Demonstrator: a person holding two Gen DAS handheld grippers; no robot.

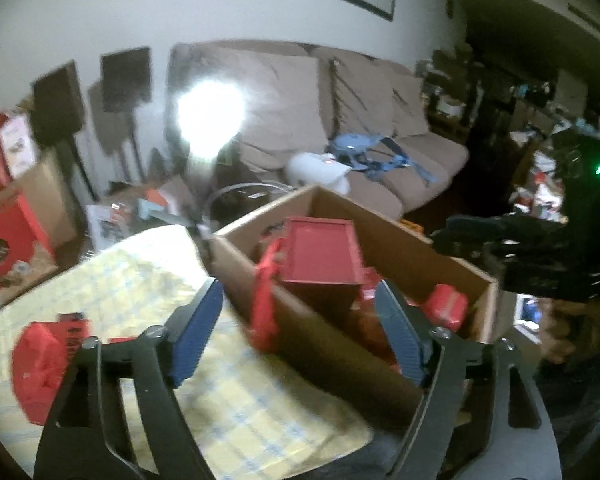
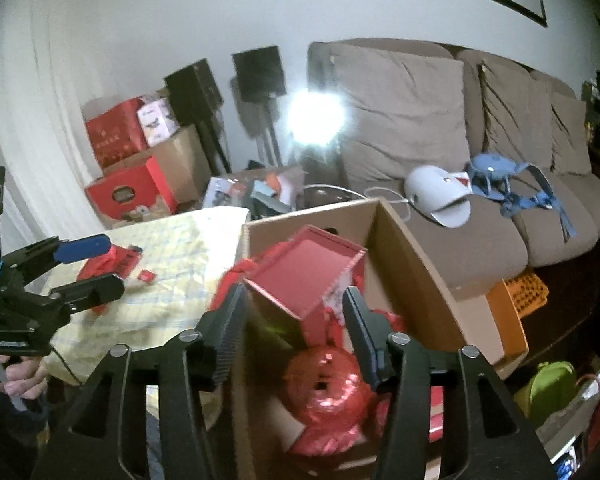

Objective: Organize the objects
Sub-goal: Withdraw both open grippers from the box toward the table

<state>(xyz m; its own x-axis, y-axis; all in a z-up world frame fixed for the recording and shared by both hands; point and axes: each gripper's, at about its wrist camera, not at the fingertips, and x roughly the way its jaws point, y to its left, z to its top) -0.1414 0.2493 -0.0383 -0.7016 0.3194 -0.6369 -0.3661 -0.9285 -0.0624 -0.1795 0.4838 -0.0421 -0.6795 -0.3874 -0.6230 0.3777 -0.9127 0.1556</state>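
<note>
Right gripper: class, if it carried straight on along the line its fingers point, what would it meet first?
Most likely the red box standing tilted in the cardboard box; it sits between the open right gripper fingers, untouched, though depth is unclear.

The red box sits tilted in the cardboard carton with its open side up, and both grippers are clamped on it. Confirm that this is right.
Not quite. The red box does sit tilted, open side up, in the cardboard carton, but neither gripper clamps it. The right wrist view shows the right gripper with fingers spread and not pressing on the box; the left gripper is open too.
</note>
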